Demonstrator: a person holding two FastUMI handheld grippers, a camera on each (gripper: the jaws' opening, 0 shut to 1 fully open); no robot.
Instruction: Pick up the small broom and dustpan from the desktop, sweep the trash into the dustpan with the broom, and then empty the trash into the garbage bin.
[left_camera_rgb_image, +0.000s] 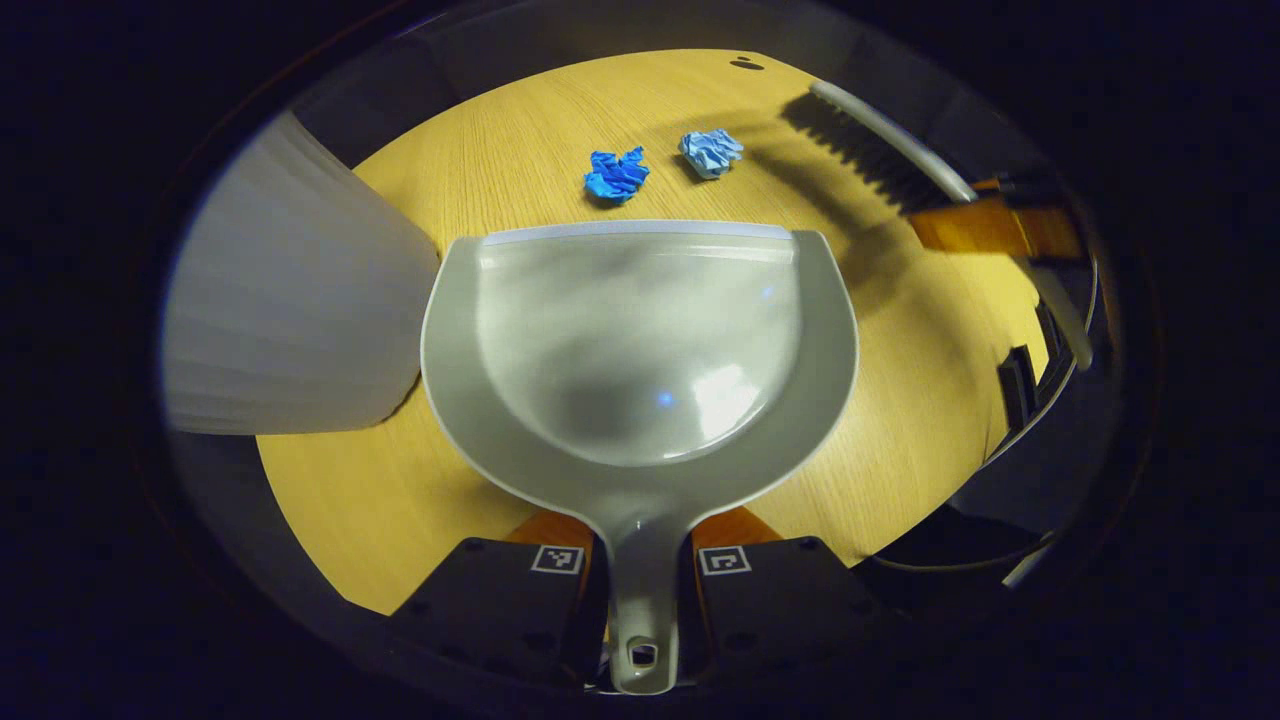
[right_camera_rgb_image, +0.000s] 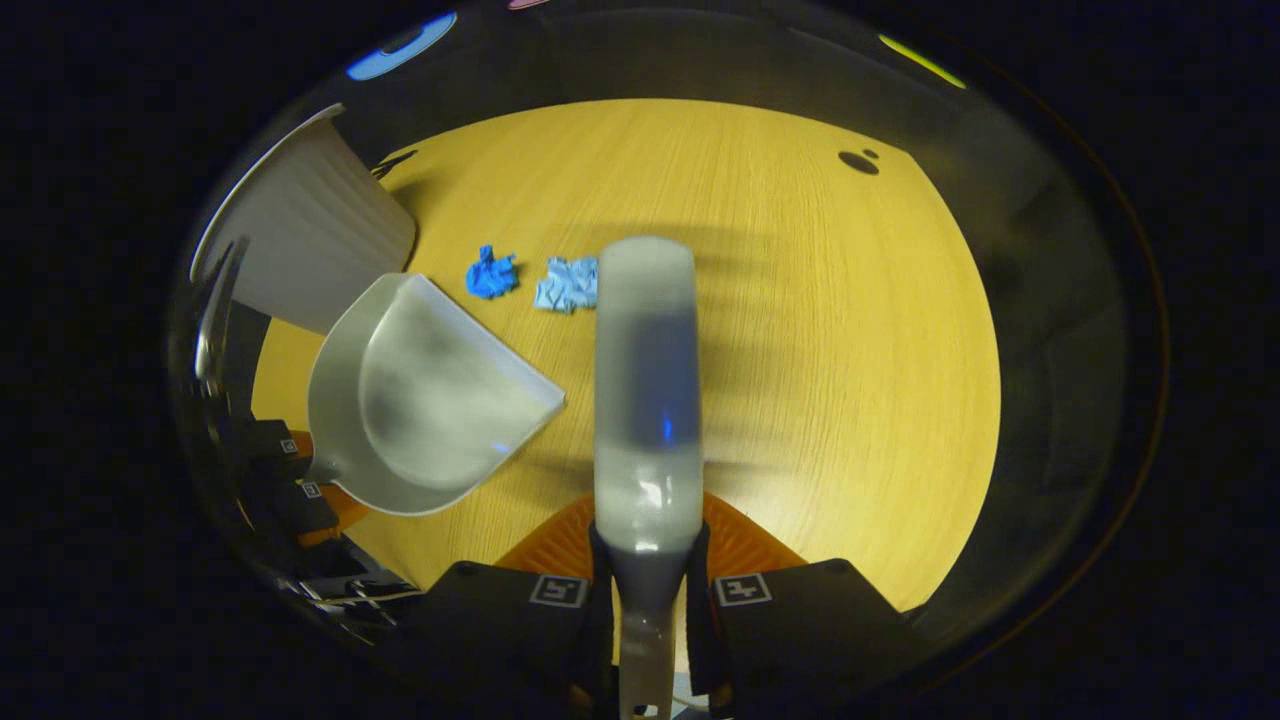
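In the left gripper view, the left hand-held gripper is clamped on the handle of the grey dustpan, one finger on each side of the handle. The dustpan lies open side up over the wooden desk, with its flat front edge pointing away from the camera. Just beyond this edge two pieces of trash lie on the desk: a dark blue crumpled paper and, near it on the right, a light blue crumpled paper. The two papers are apart from each other and do not touch the dustpan. A white garbage bin stands just beside the dustpan on its left. In the upper right the broom is seen with dark bristles, above the desk.

In the right gripper view, the right hand-held gripper is clamped on the handle of the broom, which goes straight forward from the fingers. The light blue paper lies just beside the far end of the broom, and the dark blue one is a little more to the left. The dustpan is on the left, near the bin
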